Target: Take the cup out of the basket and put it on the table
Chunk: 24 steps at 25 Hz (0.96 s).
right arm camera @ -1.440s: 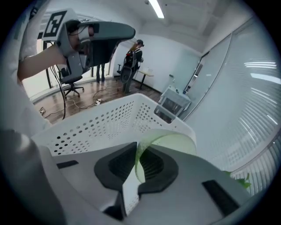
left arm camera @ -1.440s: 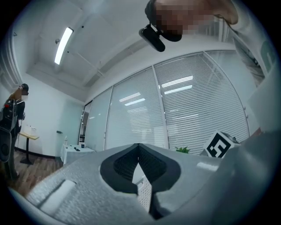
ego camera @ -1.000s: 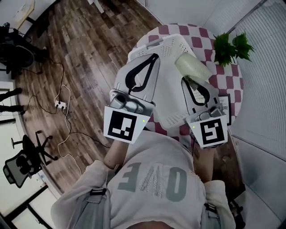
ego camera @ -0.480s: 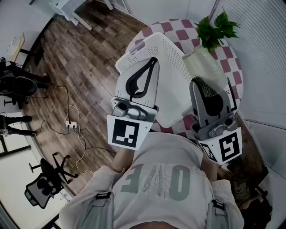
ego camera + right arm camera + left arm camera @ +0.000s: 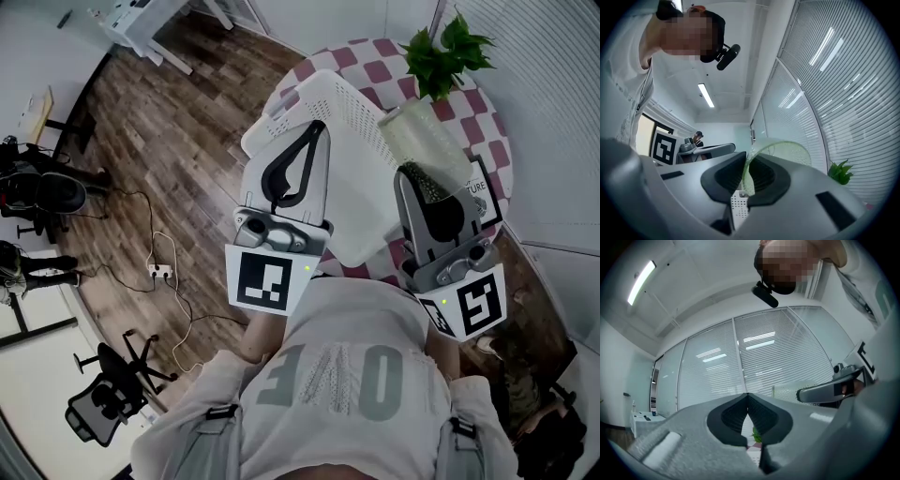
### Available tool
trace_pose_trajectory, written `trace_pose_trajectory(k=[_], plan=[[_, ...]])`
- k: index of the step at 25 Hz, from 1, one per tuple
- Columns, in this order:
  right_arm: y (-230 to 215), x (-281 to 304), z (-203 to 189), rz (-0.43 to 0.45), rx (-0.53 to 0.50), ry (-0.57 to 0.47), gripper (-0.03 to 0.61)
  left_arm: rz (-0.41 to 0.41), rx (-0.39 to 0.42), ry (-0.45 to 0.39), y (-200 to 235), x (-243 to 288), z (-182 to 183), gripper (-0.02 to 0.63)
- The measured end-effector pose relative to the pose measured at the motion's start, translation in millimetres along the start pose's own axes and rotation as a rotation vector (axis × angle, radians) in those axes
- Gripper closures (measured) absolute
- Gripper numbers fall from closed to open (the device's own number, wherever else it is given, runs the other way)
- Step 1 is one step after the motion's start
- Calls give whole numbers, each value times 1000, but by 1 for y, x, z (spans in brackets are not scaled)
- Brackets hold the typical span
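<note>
A translucent pale green cup (image 5: 419,141) hangs in the air just right of the white perforated basket (image 5: 352,108), which stands on the checkered round table (image 5: 367,54). My right gripper (image 5: 406,170) is shut on the cup's rim. In the right gripper view the cup wall (image 5: 787,150) runs between the closed pads of the right gripper (image 5: 746,158). My left gripper (image 5: 321,126) hovers over the basket's left part, shut and empty. Its jaw tips meet in the left gripper view (image 5: 747,397).
A green potted plant (image 5: 445,49) stands at the table's far right. A small framed sign (image 5: 481,190) lies right of the cup. Wooden floor with cables and a power strip (image 5: 157,272) is on the left, with office chairs (image 5: 103,405) beyond.
The right gripper has carried the cup from over the basket's right part to the right, off its edge. The head view has shifted. The left gripper stays over the basket.
</note>
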State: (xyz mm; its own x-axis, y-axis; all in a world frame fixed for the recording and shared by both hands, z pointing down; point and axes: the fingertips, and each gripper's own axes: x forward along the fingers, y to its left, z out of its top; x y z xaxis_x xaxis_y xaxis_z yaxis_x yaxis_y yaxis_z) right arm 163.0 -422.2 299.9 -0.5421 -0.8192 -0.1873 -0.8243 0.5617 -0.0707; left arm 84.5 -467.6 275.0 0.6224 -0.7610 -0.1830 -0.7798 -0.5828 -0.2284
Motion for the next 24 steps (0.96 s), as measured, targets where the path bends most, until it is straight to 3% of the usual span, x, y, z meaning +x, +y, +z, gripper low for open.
trace_pose_trajectory(k=[24], plan=[[12, 10, -15, 58, -22, 54, 549, 10, 1, 9, 1, 0, -5, 611]])
